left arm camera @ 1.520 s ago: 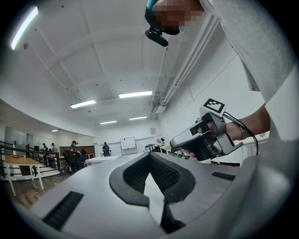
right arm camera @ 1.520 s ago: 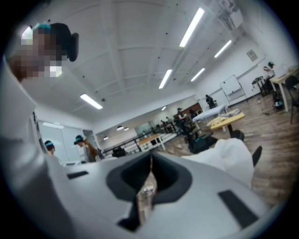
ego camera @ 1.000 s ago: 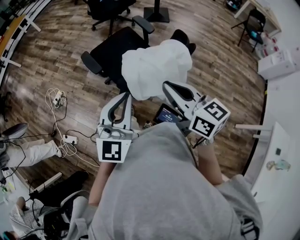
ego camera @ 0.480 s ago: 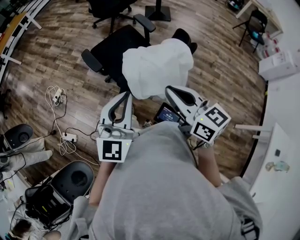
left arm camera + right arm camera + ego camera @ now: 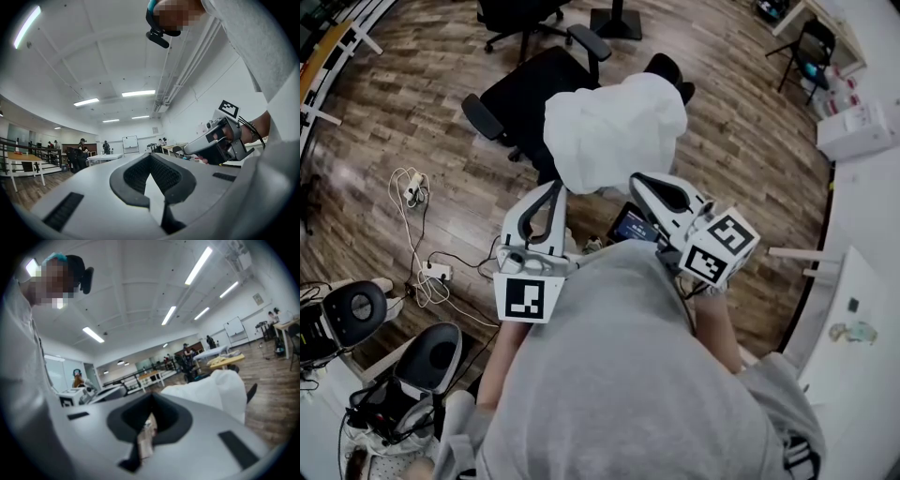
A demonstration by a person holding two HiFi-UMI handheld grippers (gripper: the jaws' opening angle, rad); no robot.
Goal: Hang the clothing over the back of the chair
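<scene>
Clothing (image 5: 614, 131) unmoved — draped white over black chair (image 5: 525, 94).

Wood floor (image 5: 412, 112) w/ cables (image 5: 417, 234); ceiling strip lights (image 5: 138, 93).

The clothing (image 5: 614, 131) on the chair (image 5: 525, 94) is plain white, and the chair itself is black all over. Under the chair the floor (image 5: 394, 141) is brown wood planking with streaked grain, and to the left of the chair white cables (image 5: 414, 199) lie on it. Nearer than the chair, the left gripper (image 5: 553, 189) and right gripper (image 5: 636, 178) are pale grey with black ridged pads (image 5: 135, 174). Each carries a cube (image 5: 525, 298) of black squares on white. The person's shirt (image 5: 619, 375) is plain grey.
</scene>
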